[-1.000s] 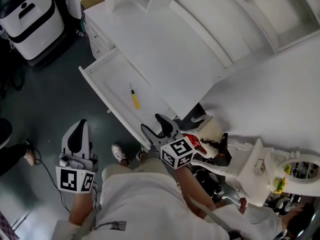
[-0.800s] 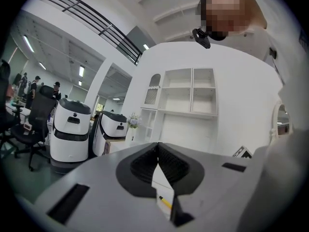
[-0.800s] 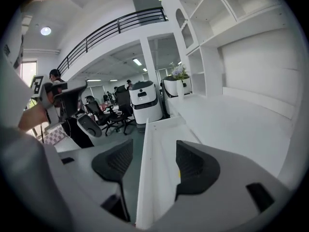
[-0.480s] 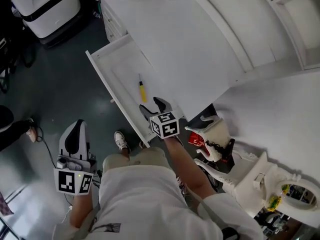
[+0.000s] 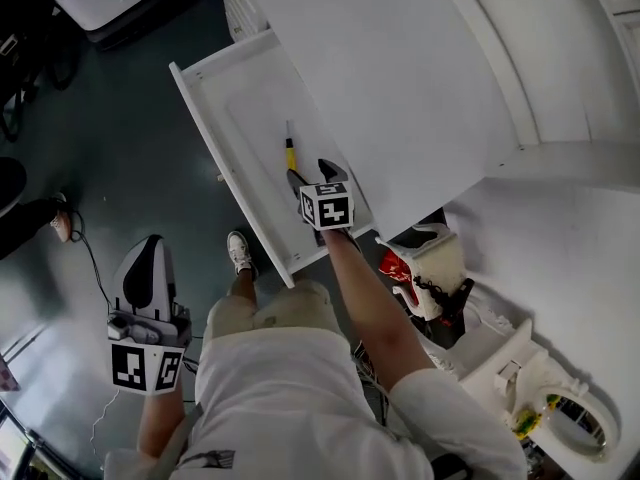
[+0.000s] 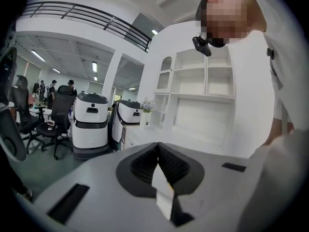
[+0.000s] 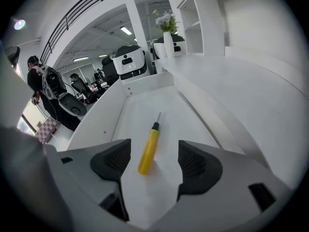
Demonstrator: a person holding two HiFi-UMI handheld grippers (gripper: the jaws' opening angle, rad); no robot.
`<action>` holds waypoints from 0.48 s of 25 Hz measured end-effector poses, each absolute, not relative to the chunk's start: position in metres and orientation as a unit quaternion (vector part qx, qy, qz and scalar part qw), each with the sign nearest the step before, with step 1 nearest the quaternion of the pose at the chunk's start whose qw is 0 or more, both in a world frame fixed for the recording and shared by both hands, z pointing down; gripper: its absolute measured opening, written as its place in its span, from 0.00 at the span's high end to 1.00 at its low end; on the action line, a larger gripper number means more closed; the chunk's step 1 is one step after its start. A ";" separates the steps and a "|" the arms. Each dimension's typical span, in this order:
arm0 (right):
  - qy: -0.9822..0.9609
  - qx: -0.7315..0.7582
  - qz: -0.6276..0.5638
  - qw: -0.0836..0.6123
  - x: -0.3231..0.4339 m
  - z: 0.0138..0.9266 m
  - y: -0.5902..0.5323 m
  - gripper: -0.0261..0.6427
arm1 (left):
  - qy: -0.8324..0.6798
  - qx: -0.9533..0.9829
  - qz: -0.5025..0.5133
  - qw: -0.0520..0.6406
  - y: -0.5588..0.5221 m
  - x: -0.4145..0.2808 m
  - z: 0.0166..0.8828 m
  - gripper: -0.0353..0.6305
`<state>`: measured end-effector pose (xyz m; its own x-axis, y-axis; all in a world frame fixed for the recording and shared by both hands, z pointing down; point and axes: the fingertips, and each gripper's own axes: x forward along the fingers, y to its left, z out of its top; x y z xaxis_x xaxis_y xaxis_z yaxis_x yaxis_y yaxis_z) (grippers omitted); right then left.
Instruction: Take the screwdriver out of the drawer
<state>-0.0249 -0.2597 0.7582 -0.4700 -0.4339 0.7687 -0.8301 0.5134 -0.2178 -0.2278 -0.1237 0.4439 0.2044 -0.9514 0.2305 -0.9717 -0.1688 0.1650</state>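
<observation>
A screwdriver (image 7: 149, 149) with a yellow handle and a thin metal shaft lies flat on the floor of the pulled-out white drawer (image 5: 215, 128). The head view shows the screwdriver (image 5: 290, 151) just beyond my right gripper (image 5: 314, 175). That gripper (image 7: 152, 166) hangs over the drawer with its jaws still opening, the handle's near end between the two pads, neither pad touching it. My left gripper (image 5: 150, 280) is low at my left side over the dark floor, away from the drawer. Its jaws (image 6: 157, 164) are shut with nothing between them.
The drawer juts from a white desk (image 5: 400, 78) with shelves behind. A white vase of flowers (image 7: 168, 30) stands at the desk's far end. White and black machines (image 6: 91, 124) and office chairs (image 6: 58, 124) stand on the dark floor. A red bag (image 5: 400, 273) lies under the desk.
My right gripper has come down and forward from in front of the drawer's edge to just over the screwdriver's handle. The left gripper sank a little at my side.
</observation>
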 end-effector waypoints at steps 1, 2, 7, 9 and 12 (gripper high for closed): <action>-0.803 0.390 0.300 0.336 -0.026 0.764 -0.262 0.50 | -0.632 0.761 0.037 0.139 -0.124 -0.228 0.445 0.92; -0.802 0.388 0.303 0.339 -0.027 0.769 -0.263 0.50 | -0.635 0.759 0.038 0.140 -0.124 -0.228 0.446 0.92; -0.796 0.383 0.301 0.360 -0.042 0.787 -0.268 0.50 | -0.655 0.739 0.045 0.150 -0.118 -0.241 0.454 0.92; -0.793 0.380 0.298 0.372 -0.048 0.794 -0.268 0.50 | -0.663 0.731 0.046 0.152 -0.115 -0.248 0.455 0.92; -0.785 0.380 0.281 0.400 -0.051 0.806 -0.268 0.50 | -0.674 0.721 0.045 0.153 -0.110 -0.256 0.456 0.92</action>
